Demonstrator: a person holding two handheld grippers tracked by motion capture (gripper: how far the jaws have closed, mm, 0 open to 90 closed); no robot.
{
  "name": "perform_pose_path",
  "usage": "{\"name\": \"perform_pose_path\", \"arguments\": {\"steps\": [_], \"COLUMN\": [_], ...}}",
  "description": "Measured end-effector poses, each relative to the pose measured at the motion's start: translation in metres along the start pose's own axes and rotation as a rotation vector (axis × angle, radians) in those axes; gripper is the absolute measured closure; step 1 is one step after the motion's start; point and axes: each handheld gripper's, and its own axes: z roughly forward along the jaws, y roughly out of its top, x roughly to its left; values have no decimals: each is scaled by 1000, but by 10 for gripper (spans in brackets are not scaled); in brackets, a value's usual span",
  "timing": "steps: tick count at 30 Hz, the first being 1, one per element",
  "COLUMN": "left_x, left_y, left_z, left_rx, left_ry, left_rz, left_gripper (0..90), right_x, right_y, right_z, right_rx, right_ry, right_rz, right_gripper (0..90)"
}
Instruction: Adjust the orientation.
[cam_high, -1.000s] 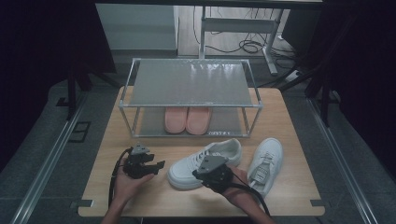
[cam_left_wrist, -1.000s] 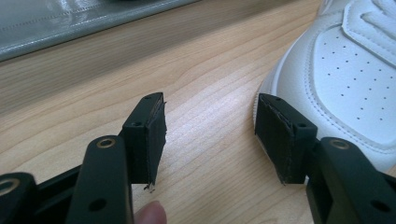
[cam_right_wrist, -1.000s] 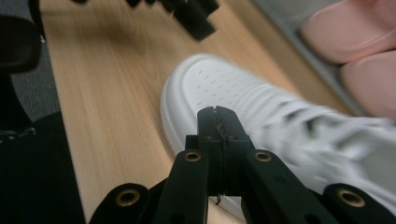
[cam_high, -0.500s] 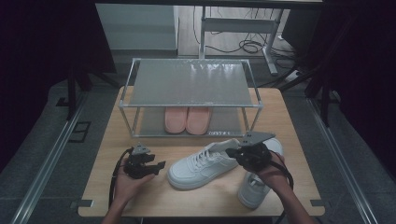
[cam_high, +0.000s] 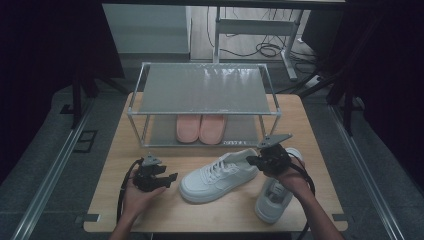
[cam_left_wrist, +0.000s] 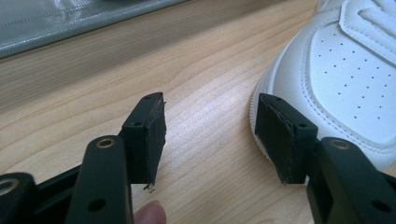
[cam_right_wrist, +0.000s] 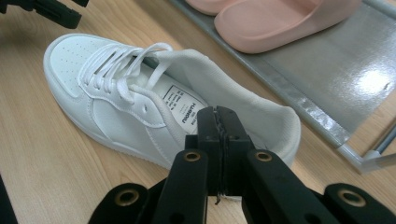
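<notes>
Claws first: the right claw (cam_right_wrist: 218, 122) is sitting pressed together, pinching nothing, hovering just above the heel of a white sneaker (cam_high: 220, 174) that is lying on its sole across the middle of the counter (cam_high: 150, 215). The left claw (cam_left_wrist: 210, 135) is standing spread, nothing between its pads, with that sneaker's toe lying just beside one pad. A second white sneaker (cam_high: 272, 197) is lying under the right hand (cam_high: 290, 177). Behind them a metal shoe rack (cam_high: 205, 90) is holding pink slippers (cam_high: 200, 128) on its lower shelf, and dim grey floor is surrounding the wooden counter
</notes>
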Motion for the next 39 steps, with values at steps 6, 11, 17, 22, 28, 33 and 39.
{"name": "perform_pose_path", "arguments": {"steps": [6,11,17,22,28,33,39], "left_x": [0,1,1,0,0,1,4], "left_y": [0,0,-1,-1,-1,-1,-1], "left_z": [0,0,1,2,2,0,-4], "left_rx": [0,2,5,9,11,2,-9], "left_ry": [-1,0,0,-1,-2,-1,5], "left_rz": [1,0,1,7,9,-3,-14], "left_gripper": [430,430,429,429,428,429,429], "right_x": [0,0,-2,0,5,9,16], "right_y": [1,2,1,1,1,1,1], "right_z": [8,13,17,21,30,30,32], "right_rx": [19,35,54,74,116,118,122], "right_ry": [9,12,8,16,36,8,-28], "right_rz": [-3,-5,0,-11,-33,-39,-54], "right_gripper": [893,897,900,900,900,900,900]}}
